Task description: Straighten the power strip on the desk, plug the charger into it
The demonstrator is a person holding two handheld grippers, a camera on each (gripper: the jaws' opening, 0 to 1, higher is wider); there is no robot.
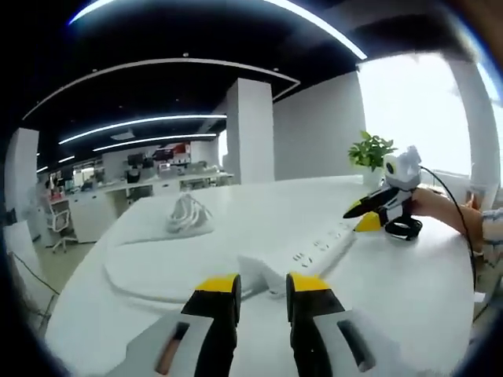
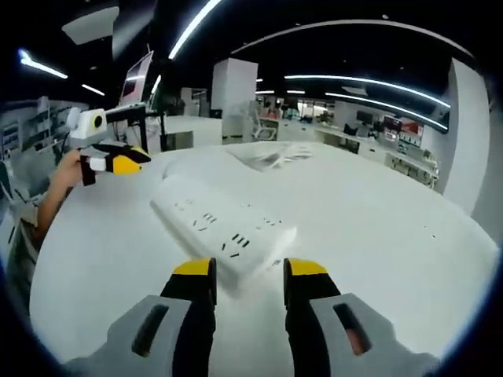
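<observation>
Right tool (image 2: 248,276) (jaws apart) at power strip (image 2: 224,224) end.

White power strip (image 2: 222,228) lies askew on desk (image 2: 377,236).

On the desk (image 2: 377,236), the power strip (image 2: 224,228) is lying at twelve o'clock ahead; the charger (image 2: 271,157) is sitting beyond it, well apart, toward one o'clock.
</observation>
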